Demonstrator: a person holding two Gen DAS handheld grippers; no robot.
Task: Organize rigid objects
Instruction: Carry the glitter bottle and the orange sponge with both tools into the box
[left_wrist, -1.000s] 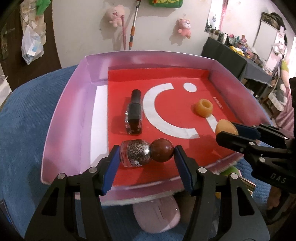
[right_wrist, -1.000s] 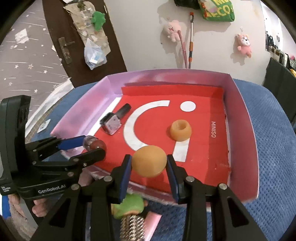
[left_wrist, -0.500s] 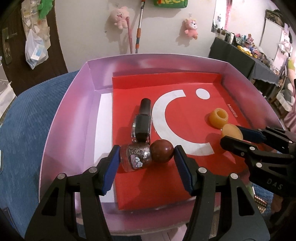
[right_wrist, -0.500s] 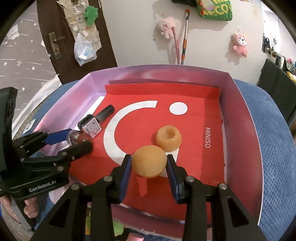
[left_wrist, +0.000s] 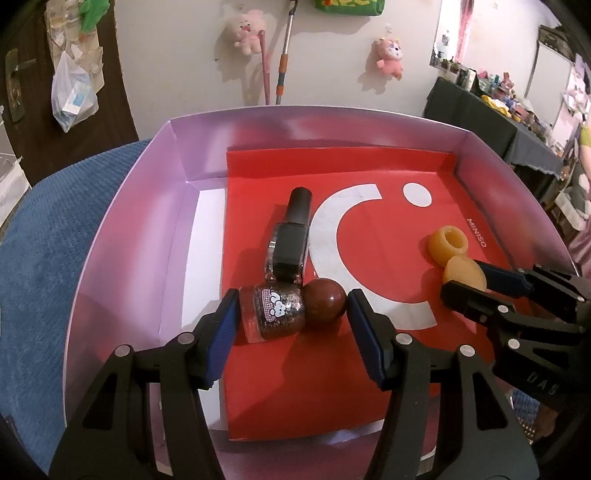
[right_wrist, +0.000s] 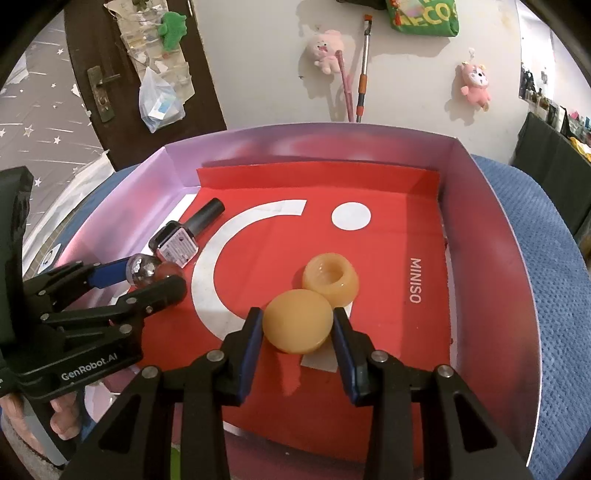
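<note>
Glitter polish bottle (left_wrist: 286, 308) clamped in left gripper (left_wrist: 291, 317); right gripper (right_wrist: 298, 325) clamps orange dome (right_wrist: 297, 319), over red tray (right_wrist: 487, 236).

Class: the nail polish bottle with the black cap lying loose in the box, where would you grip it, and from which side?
Grip the black-capped bottle across its flat-sided square body, coming from above with the jaws across its length. It lies on its side; the round cap would probably slip.
</note>
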